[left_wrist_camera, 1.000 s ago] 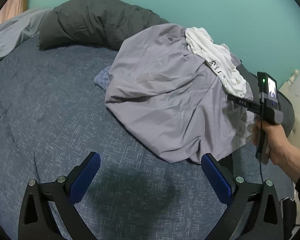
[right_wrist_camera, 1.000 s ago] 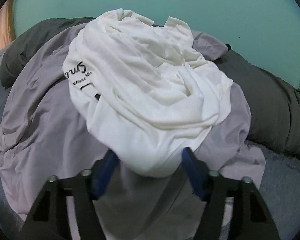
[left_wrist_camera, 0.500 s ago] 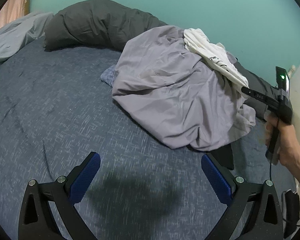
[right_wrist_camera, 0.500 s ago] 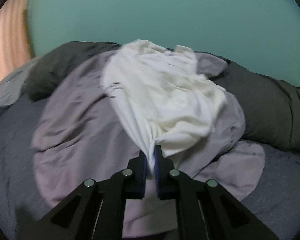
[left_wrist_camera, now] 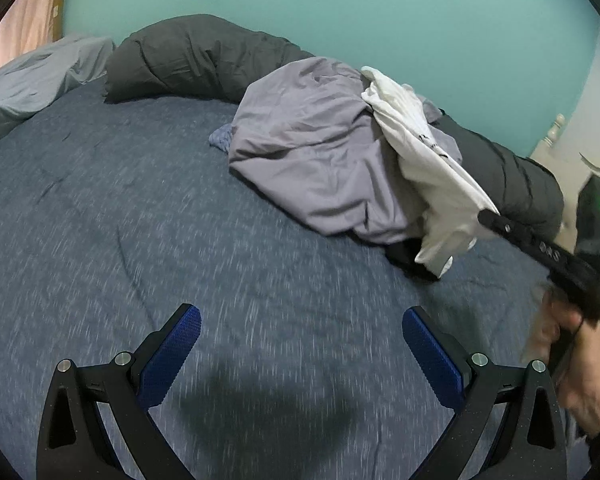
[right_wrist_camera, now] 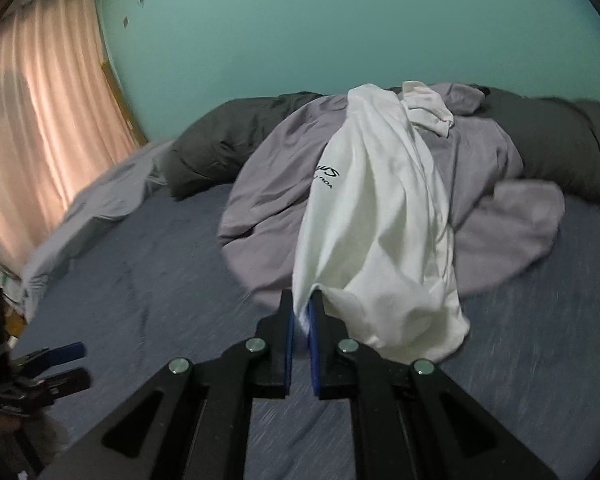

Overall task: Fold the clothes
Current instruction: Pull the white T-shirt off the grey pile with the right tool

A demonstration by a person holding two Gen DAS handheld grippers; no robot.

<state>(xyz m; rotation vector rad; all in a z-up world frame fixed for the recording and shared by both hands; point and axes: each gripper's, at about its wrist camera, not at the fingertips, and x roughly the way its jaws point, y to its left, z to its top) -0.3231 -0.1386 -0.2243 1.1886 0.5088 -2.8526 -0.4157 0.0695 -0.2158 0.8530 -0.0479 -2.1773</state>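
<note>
Bedspread (left_wrist_camera: 140, 216); right gripper (right_wrist_camera: 300, 312) now clamped on white shirt (right_wrist_camera: 376, 216), left gripper (left_wrist_camera: 300, 332) apart.

a plain teal wall (right_wrist_camera: 340, 20) runs behind the bed (left_wrist_camera: 100, 220), whose cover is mottled blue. a dark grey duvet (left_wrist_camera: 196, 60) is bunched along the wall. pale pink curtains (right_wrist_camera: 32, 128) hang at the left, softly lit from behind.

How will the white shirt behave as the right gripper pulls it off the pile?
Likely floppy: the white shirt drapes in soft folds from the right gripper, pinched at one edge. Probably light, since a small pinch lifts it. It may drag the grey garment it lies on.
</note>
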